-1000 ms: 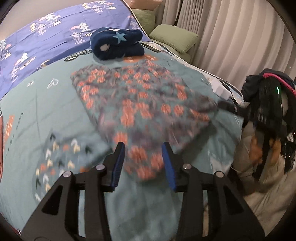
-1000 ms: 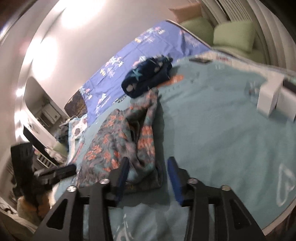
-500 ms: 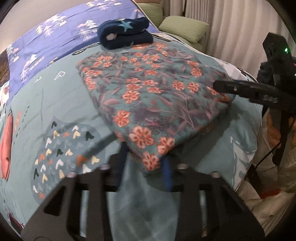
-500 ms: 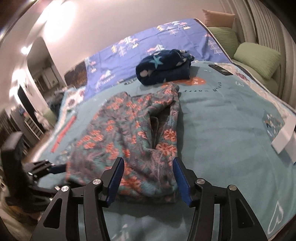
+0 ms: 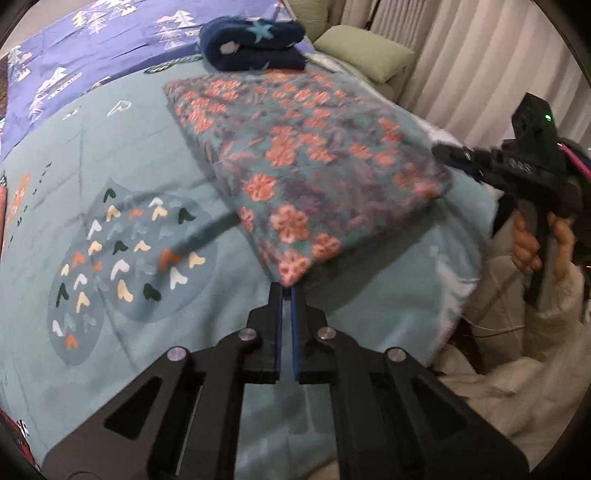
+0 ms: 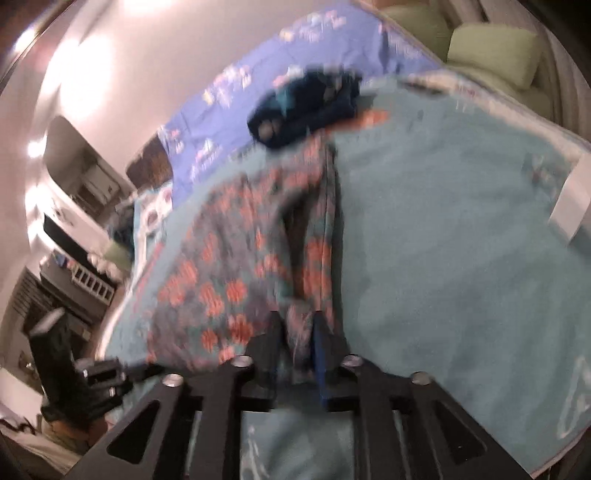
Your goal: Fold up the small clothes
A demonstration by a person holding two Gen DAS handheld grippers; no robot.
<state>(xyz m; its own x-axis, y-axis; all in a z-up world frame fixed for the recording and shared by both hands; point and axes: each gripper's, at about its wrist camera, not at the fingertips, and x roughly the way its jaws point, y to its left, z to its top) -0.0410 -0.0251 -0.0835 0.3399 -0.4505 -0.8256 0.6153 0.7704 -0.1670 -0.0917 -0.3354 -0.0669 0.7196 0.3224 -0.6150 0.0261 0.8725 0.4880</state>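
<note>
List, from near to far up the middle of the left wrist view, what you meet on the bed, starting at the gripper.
left gripper → floral garment, near corner pinched between the gripper's shut jaws → folded navy star-print garment → purple patterned bedspread

Home bedroom: teal printed bedspread (image 5: 110,147), green pillows (image 5: 365,55) at one o'clock, pleated curtains (image 5: 461,66) at two o'clock.
</note>
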